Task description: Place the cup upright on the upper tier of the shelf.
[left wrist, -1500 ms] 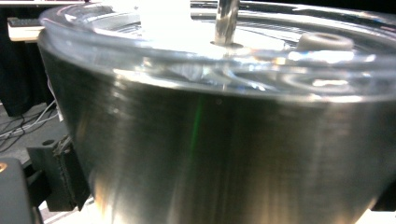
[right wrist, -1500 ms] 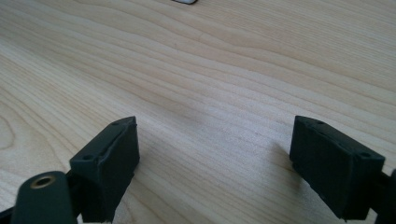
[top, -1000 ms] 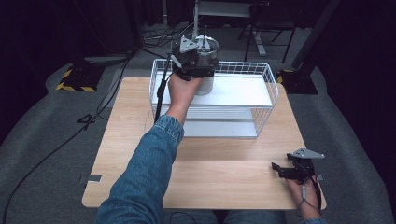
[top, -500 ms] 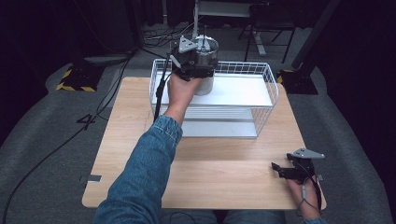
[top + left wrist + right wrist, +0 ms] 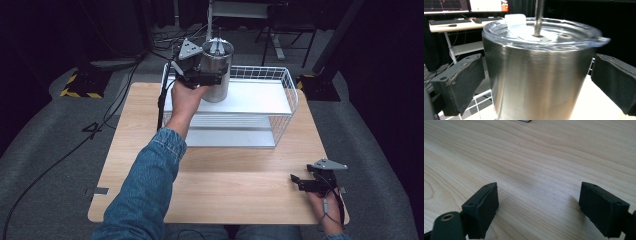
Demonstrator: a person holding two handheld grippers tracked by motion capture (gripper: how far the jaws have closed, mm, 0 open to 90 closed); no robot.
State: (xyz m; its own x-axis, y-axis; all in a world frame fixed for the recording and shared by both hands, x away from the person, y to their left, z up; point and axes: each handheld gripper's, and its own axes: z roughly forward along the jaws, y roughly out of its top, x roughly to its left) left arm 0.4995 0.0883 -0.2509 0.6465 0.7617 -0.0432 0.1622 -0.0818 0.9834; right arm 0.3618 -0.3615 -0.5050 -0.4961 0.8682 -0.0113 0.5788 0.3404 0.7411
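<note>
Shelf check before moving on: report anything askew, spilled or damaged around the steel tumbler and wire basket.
Nothing stands out. The steel tumbler stands upright in the wire basket, lid seated, straw in place, no spill on the white shelf; the wooden table looks unmarked.

Looked like a lab/recording studio w/ black curtains all round. A wooden table (image 5: pixel 150 150) stood on grey carpet, hazard-taped floor blocks (image 5: pixel 80 86) & loose cables (image 5: pixel 55 160) nearby. Behind: a desk (image 5: pixel 454 25) w/ keyboards (image 5: pixel 487 19) & monitors (image 5: pixel 446 5).
</note>
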